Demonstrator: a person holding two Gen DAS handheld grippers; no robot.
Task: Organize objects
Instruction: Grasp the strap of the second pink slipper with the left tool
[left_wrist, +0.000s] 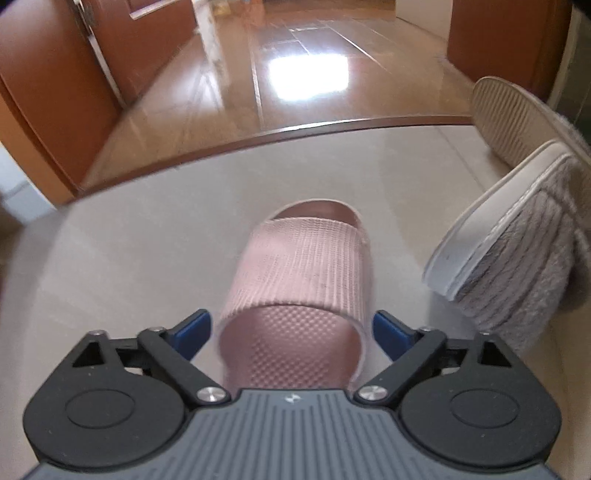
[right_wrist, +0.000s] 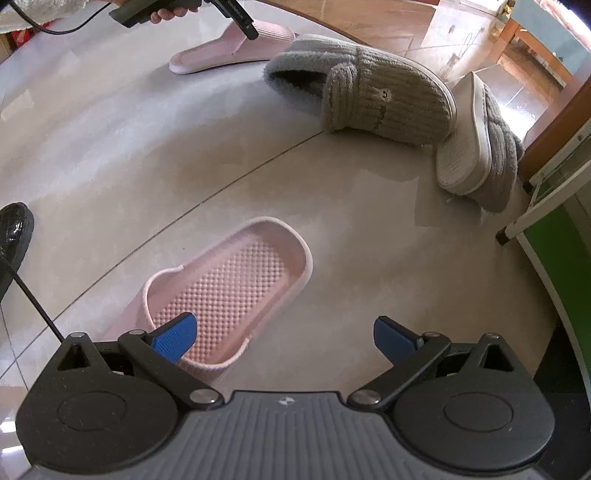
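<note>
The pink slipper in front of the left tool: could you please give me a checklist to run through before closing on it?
1. Left tool open: ok.
2. Pink slipper centred between its fingers: ok, heel end sits in the gap.
3. Fingers clear of the grey slipper: ok, it lies apart to the right.
4. Slipper flat on the floor: ok.
5. Fingers low enough to catch the sole: cannot tell.
6. Right tool out of the way: ok, open near the other pink slipper.
</note>
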